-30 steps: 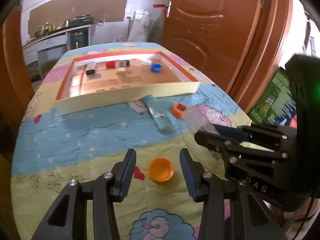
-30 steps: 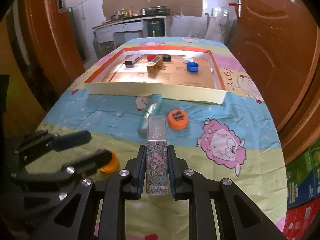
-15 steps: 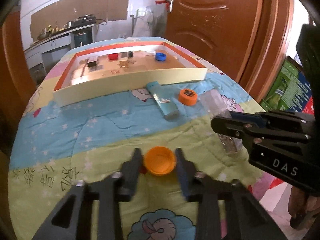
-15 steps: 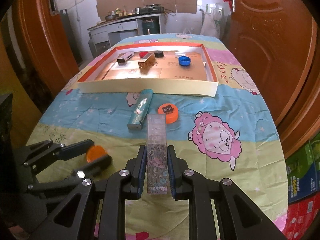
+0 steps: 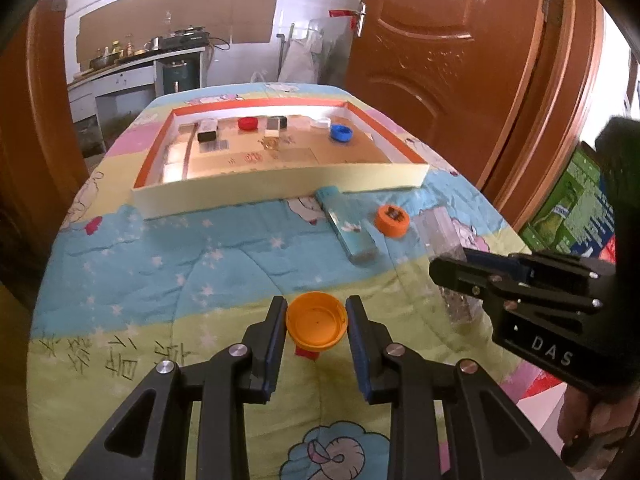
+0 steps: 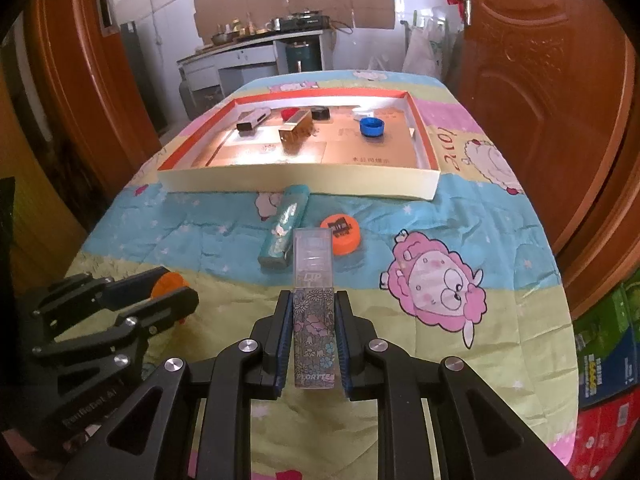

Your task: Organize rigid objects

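My left gripper [image 5: 316, 330] is clamped on the orange cap [image 5: 316, 325], both fingers pressing its rim, with the open hollow of the cap turned up toward the camera. The cap sits a little above the patterned bedspread [image 5: 160, 272], its shadow showing just beneath it. I hold this gripper low and level, pointing forward along the spread toward the shallow cardboard tray [image 5: 280, 190] far ahead.

My right gripper [image 6: 312, 336] pinches the floral lip-balm box [image 6: 313, 308] by its lower half; the clear upper part sticks out past the fingertips, aimed at the tray too. This gripper also sits level, just to the right of the left one (the two nearly side by side, fingers apart from each other).

Just beyond the tip of that box lie the teal tube [image 6: 283, 232], slightly left, and a second orange cap with a dark label [image 6: 341, 229], slightly right, both resting on the bedspread just short of the tray's near wall. Inside the tray, far ahead of both grippers, I see a blue cap [image 6: 371, 126], a red cap [image 5: 248, 123] and a gold box [image 6: 295, 128].
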Demonstrator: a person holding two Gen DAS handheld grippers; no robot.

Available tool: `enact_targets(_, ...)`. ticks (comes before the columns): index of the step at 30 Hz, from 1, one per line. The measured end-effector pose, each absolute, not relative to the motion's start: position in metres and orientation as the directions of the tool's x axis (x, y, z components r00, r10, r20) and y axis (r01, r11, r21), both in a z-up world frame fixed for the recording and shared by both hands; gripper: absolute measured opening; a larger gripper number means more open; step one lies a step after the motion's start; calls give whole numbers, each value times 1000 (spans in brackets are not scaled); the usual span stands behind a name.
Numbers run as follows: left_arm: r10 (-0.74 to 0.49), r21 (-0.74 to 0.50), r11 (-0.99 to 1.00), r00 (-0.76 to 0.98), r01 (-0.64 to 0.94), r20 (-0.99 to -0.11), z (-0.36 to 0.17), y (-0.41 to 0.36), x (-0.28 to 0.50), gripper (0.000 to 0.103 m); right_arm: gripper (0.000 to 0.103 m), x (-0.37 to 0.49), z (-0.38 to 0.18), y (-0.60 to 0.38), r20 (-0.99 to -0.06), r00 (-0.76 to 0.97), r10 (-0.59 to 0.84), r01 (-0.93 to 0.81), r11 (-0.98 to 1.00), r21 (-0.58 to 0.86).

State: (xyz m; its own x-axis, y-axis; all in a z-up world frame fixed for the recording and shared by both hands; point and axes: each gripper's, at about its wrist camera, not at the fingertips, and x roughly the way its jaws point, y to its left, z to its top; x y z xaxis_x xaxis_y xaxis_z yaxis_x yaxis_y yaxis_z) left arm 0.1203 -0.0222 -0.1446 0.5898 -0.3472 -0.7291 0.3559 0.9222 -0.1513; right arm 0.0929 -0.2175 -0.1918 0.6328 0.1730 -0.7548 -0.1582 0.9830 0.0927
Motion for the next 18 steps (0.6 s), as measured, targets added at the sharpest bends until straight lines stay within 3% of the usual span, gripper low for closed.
enact_targets(18,-313,-152,942,621,299,-718,-126,-9,145,31,20,113,-175,-213,-739,641,207,-194,975,105)
